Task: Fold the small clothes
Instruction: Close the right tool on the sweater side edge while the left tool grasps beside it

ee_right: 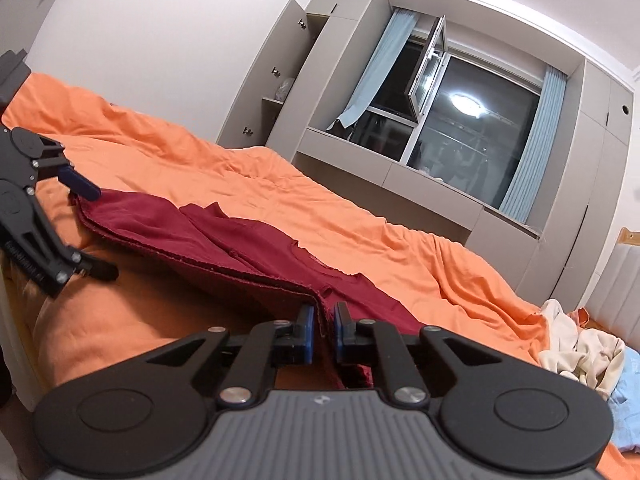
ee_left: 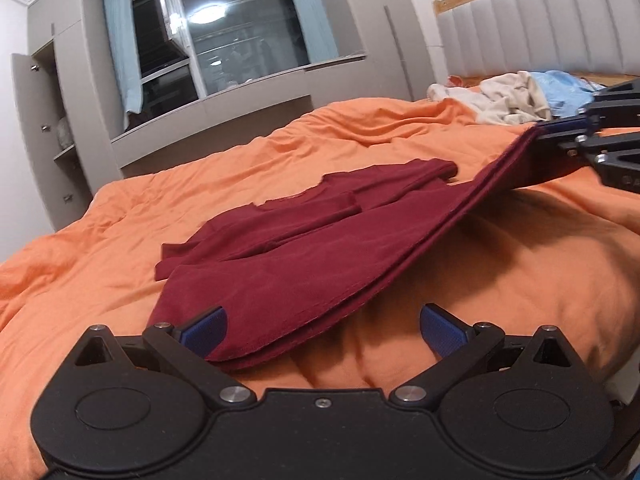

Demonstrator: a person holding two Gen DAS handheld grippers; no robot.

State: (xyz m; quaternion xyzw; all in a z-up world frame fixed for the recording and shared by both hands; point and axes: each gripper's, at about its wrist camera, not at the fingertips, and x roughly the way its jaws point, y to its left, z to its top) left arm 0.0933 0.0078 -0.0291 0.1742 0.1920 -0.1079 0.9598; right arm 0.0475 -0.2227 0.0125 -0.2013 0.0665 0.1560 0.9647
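A dark red t-shirt (ee_left: pixel 304 256) lies partly folded on the orange duvet (ee_left: pixel 100 240). My left gripper (ee_left: pixel 322 330) is open; the shirt's near hem corner lies between its blue pads without being pinched. My right gripper (ee_right: pixel 322 330) is shut on the shirt's other hem corner (ee_right: pixel 320 300) and lifts that edge off the bed. In the left wrist view the right gripper (ee_left: pixel 568 130) shows at the far right, clamped on the raised corner. In the right wrist view the left gripper (ee_right: pixel 86 232) shows open at the far left by the shirt (ee_right: pixel 224 236).
A heap of cream and light blue clothes (ee_left: pixel 520 98) lies near the padded headboard (ee_left: pixel 540 32); it also shows in the right wrist view (ee_right: pixel 588 356). Grey wardrobes with an open door (ee_right: pixel 288 64) and a window (ee_left: pixel 244 40) stand beyond the bed.
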